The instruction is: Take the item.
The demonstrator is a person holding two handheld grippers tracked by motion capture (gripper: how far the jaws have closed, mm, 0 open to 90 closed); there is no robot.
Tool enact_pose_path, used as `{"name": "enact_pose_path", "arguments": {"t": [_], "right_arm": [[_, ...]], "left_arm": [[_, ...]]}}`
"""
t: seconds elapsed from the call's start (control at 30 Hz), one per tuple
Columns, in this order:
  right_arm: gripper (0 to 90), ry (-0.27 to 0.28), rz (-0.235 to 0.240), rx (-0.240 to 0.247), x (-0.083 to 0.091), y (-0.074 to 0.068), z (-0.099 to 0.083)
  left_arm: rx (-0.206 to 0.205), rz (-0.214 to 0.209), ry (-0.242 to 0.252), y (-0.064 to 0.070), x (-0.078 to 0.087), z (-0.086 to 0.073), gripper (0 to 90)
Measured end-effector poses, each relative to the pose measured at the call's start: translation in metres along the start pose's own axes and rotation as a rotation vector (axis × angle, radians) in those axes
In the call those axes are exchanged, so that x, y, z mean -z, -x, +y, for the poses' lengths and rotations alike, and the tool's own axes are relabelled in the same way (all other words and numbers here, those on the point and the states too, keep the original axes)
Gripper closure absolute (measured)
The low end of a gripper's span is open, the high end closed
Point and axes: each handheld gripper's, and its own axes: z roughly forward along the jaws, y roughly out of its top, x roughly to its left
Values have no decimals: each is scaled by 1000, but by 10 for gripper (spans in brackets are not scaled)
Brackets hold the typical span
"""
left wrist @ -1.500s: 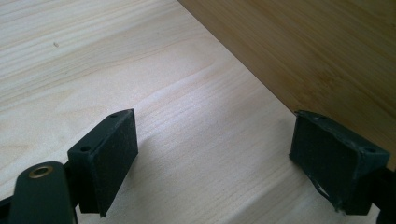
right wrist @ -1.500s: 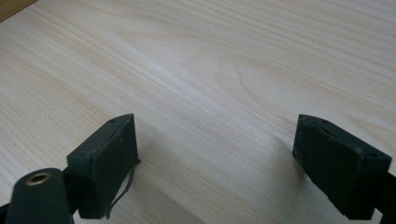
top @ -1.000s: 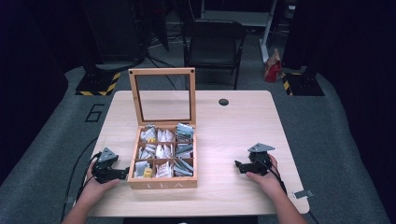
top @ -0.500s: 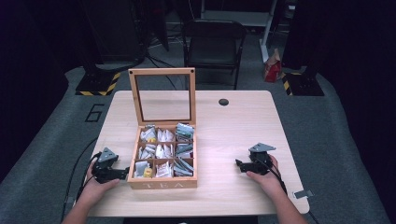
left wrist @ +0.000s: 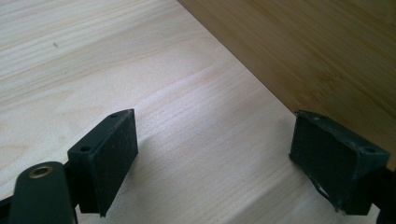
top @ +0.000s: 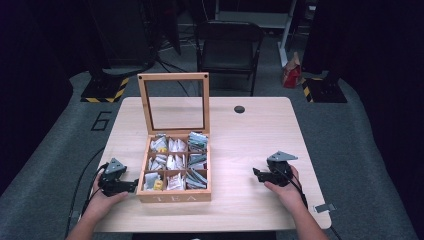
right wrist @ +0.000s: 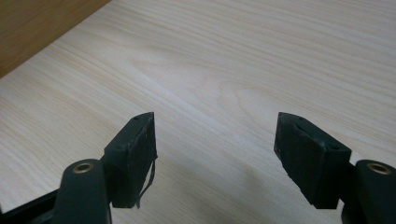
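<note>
A wooden tea box [top: 175, 196] marked TEA stands near the table's front edge, its glass lid [top: 174, 102] raised upright. Its compartments hold several tea bags [top: 171, 162]. My left gripper [top: 131, 186] rests on the table just left of the box, open, jaws pointing at its side wall [left wrist: 327, 51]. In the left gripper view the gripper [left wrist: 215, 161] holds nothing. My right gripper [top: 259, 175] lies on the table to the right of the box, well apart from it, open and empty. In the right gripper view the gripper [right wrist: 215, 156] is over bare wood, with the box's wall [right wrist: 32, 23] at the top left.
The light wooden table [top: 250, 135] has a small dark round disc [top: 239, 109] near its far edge. A small metal piece [top: 321, 208] lies by the front right corner. A black chair [top: 227, 47] stands behind the table.
</note>
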Motion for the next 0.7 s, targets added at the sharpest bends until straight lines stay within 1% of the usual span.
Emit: {"name": "enact_pose_path", "arguments": {"t": [0.03,0.17,0.23,0.27,0.3,0.33,0.37,0.43,0.5,0.53,0.57,0.6,0.67,0.7], "right_arm": [[288,4,3,-6,1,-1,1],[292,14,11,10,3,-5,4],[292,9,16,18,4,-7,6],[293,2,19,19,5,-8,7],[294,10,22,11,5,-10,8],[294,11,23,20,6,-10,9],[294,14,25,19,7,-11,10],[294,18,24,24,8,-13,12],[294,16,35,37,11,-16,16],[296,19,35,35,12,-17,18],[296,12,49,38,13,-17,19],[297,7,52,37,14,-18,21],[297,9,53,45,15,-20,23],[297,9,62,49,16,-21,24]], "left_arm": [[1,1,3,0,0,0,145],[0,1,2,0,0,0,145],[0,1,2,0,0,0,145],[0,1,2,0,0,0,145],[0,1,2,0,0,0,145],[1,1,2,0,0,0,145],[-1,-2,-3,0,0,0,145],[1,2,7,0,-1,0,144],[-4,3,1,0,0,0,144],[-4,3,1,0,0,0,144],[2,2,7,0,-1,0,144],[-4,2,-1,0,0,0,144],[-5,3,1,0,0,0,144],[-4,2,1,0,0,0,145]]}}
